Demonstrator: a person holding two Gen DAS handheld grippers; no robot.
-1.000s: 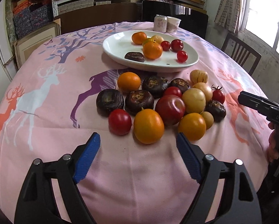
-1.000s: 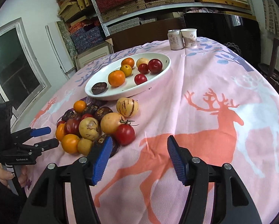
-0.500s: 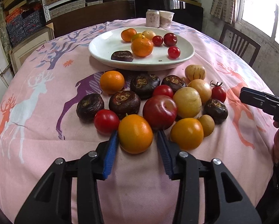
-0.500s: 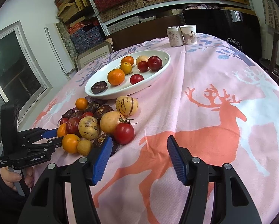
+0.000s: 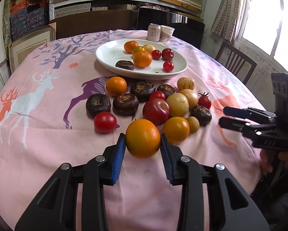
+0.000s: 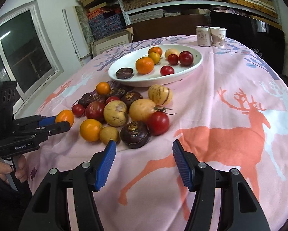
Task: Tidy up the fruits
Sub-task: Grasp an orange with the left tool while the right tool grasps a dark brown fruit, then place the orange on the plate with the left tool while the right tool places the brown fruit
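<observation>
My left gripper (image 5: 143, 150) is shut on an orange (image 5: 143, 137) and holds it just above the pink cloth, in front of the fruit pile (image 5: 155, 105); the orange also shows in the right wrist view (image 6: 65, 117). The pile holds tomatoes, dark water chestnuts, oranges, a red plum and pale yellow melons. A white oval plate (image 5: 109, 54) behind it holds several fruits. My right gripper (image 6: 144, 162) is open and empty, low over the cloth just in front of a dark chestnut (image 6: 134, 134). It also appears at the right in the left wrist view (image 5: 226, 116).
A can (image 5: 153, 32) and a paper cup (image 5: 167, 33) stand at the table's far edge behind the plate. A chair (image 5: 234, 63) stands at the right. Shelves with boxes line the back wall. The round table drops off on all sides.
My left gripper moved forward, closed on the front orange and lifted it slightly off the cloth. The right gripper stayed open and shifted a little toward the pile.
</observation>
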